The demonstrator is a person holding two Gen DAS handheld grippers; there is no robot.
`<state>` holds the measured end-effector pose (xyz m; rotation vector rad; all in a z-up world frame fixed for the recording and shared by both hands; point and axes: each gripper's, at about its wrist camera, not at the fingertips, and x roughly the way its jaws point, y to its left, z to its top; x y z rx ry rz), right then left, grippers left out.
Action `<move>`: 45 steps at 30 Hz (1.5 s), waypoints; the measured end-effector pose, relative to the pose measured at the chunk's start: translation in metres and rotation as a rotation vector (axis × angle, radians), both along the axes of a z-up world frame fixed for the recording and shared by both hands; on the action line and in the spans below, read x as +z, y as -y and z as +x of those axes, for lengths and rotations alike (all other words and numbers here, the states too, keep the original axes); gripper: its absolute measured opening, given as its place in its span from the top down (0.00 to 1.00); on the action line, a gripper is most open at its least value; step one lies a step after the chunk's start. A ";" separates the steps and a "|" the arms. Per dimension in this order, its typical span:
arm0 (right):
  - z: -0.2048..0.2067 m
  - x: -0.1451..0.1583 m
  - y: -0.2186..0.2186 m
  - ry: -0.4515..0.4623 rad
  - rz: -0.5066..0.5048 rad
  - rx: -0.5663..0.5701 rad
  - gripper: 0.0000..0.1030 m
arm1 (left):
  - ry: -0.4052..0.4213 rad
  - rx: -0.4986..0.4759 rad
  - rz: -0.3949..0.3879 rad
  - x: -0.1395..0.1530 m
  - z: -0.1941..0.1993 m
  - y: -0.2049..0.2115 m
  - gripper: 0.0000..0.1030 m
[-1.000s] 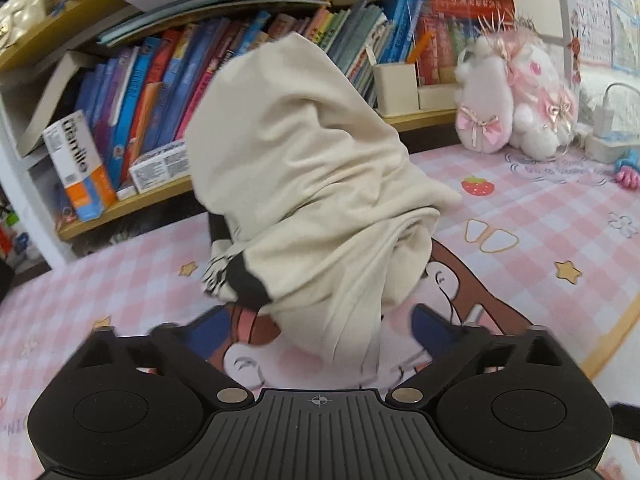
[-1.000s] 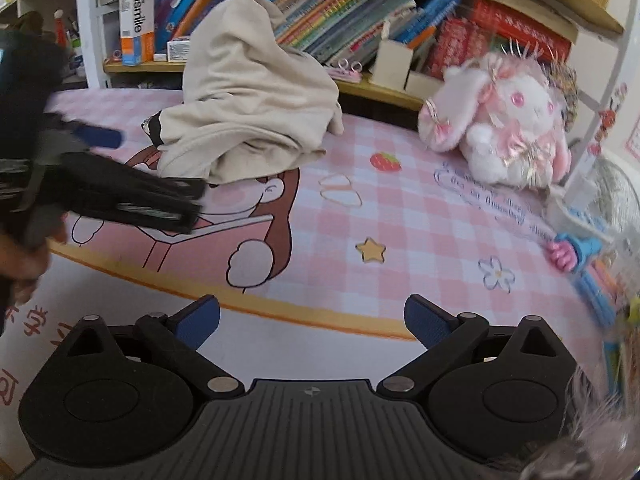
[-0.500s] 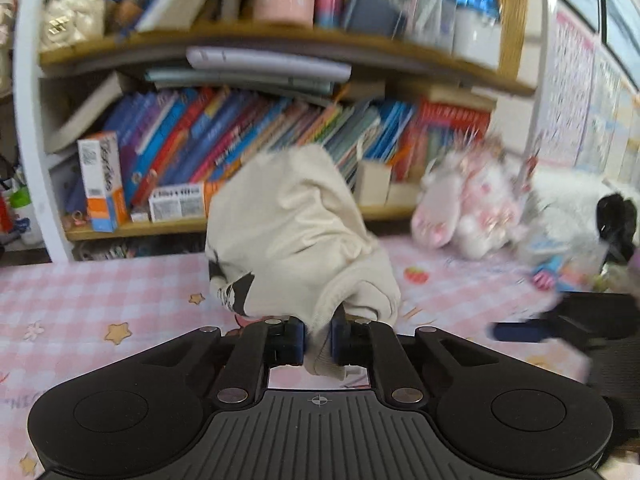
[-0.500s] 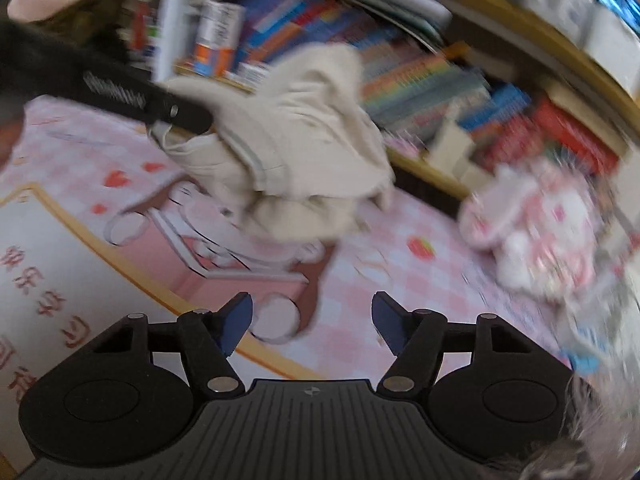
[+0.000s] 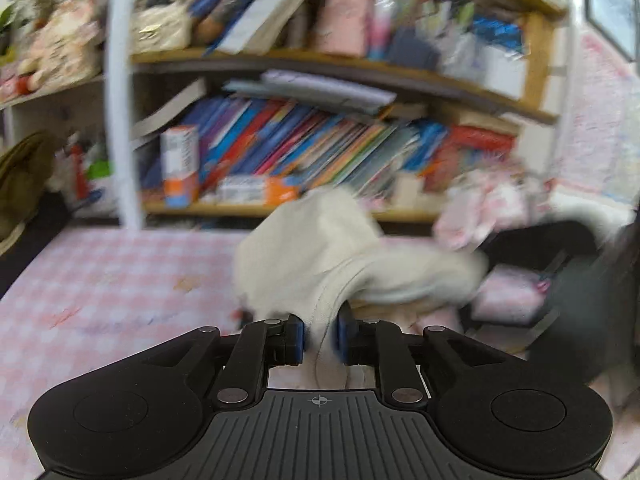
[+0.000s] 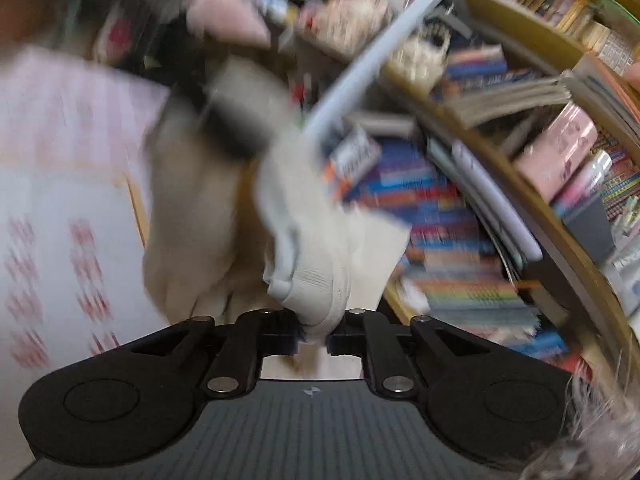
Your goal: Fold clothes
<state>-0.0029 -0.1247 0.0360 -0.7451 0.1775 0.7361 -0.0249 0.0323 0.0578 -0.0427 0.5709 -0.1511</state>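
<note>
- Our left gripper [image 5: 319,338] has its blue-padded fingers [image 5: 297,340] pinched on a fold of the cream garment [image 5: 320,252], which bunches up just ahead of it above the pink checked mat [image 5: 112,280].
- Our right gripper [image 6: 314,338] is likewise clamped on cloth: a ribbed cream edge of the same garment [image 6: 316,284] sits squeezed between its jaws, and the rest of the fabric hangs away to the left and upward in that view.
- In the left wrist view the right gripper [image 5: 576,296] shows as a dark blur at the right edge, close beside the bunched cloth.
- Behind the garment stands a bookshelf [image 5: 340,60] packed with colourful books [image 5: 304,148]; an orange and white box [image 5: 180,164] stands upright at the left end of the row.
- A pink plush toy [image 5: 480,208] sits right of the garment, blurred.
- Both views are heavily smeared, so we cannot tell which part of the garment each gripper holds.
</note>
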 end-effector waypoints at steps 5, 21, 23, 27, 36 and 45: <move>0.020 0.056 0.004 -0.066 0.093 0.062 0.92 | -0.018 0.000 -0.002 -0.025 -0.022 0.005 0.32; 0.030 0.103 0.001 -0.057 0.124 -0.003 0.92 | -0.035 0.158 0.102 -0.078 0.013 0.045 0.87; 0.031 0.104 0.012 -0.043 0.120 -0.042 0.92 | -0.012 0.208 0.056 -0.069 0.006 0.029 0.96; 0.032 0.111 0.049 -0.054 0.177 -0.129 0.92 | 0.142 0.284 0.045 -0.017 -0.018 0.005 0.96; -0.046 0.205 0.110 0.245 0.442 -0.042 0.93 | 0.851 0.375 0.101 0.180 -0.114 -0.006 0.96; -0.136 0.302 0.153 0.558 0.750 0.209 0.93 | 1.264 0.308 0.080 0.266 -0.163 -0.002 0.96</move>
